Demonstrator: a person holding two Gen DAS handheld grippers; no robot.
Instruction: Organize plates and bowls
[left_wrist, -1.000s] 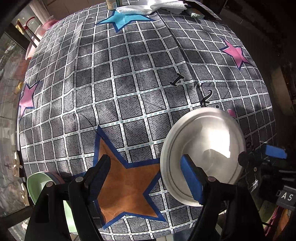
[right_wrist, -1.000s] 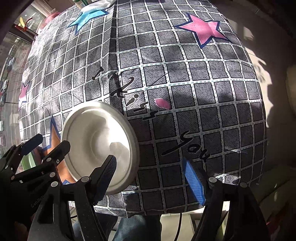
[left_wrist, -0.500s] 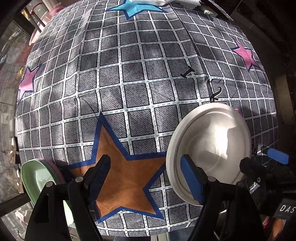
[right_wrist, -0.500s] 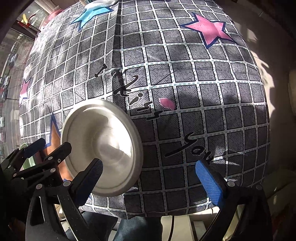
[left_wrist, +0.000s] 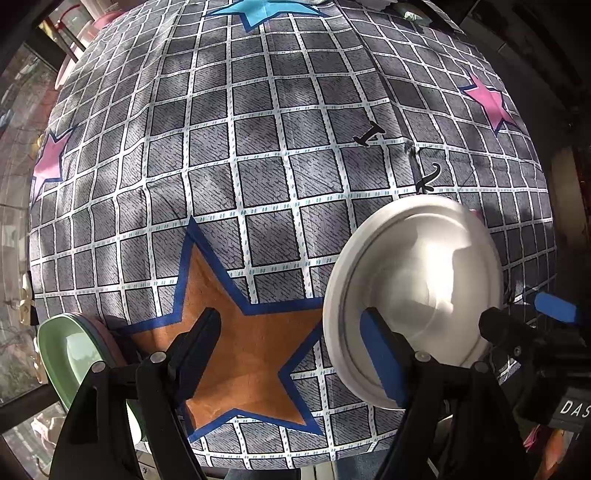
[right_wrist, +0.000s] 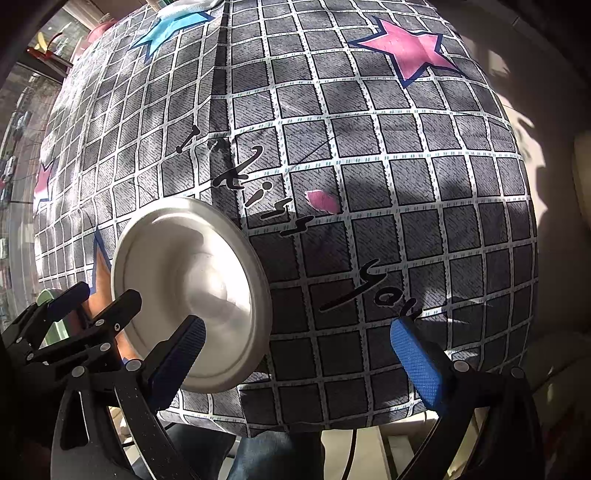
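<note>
A white plate (left_wrist: 417, 291) lies on the grey checked tablecloth near the front edge; it also shows in the right wrist view (right_wrist: 188, 291). My left gripper (left_wrist: 291, 350) is open over the orange star, its right finger in front of the plate's left rim. My right gripper (right_wrist: 299, 350) is open wide, its left finger over the plate's near rim. A green plate (left_wrist: 70, 354) on a pink one sits at the table's front left corner.
The tablecloth (left_wrist: 258, 155) covers the whole table, with an orange star (left_wrist: 251, 343) in front and a pink star (right_wrist: 406, 48) at the far right. White cloth and small items (left_wrist: 410, 11) lie at the far edge. A beige seat (right_wrist: 554, 332) stands right of the table.
Both grippers have pulled back slightly from the table. My right gripper has opened wider and no longer closes around the white plate's rim. The plate stays in place.
</note>
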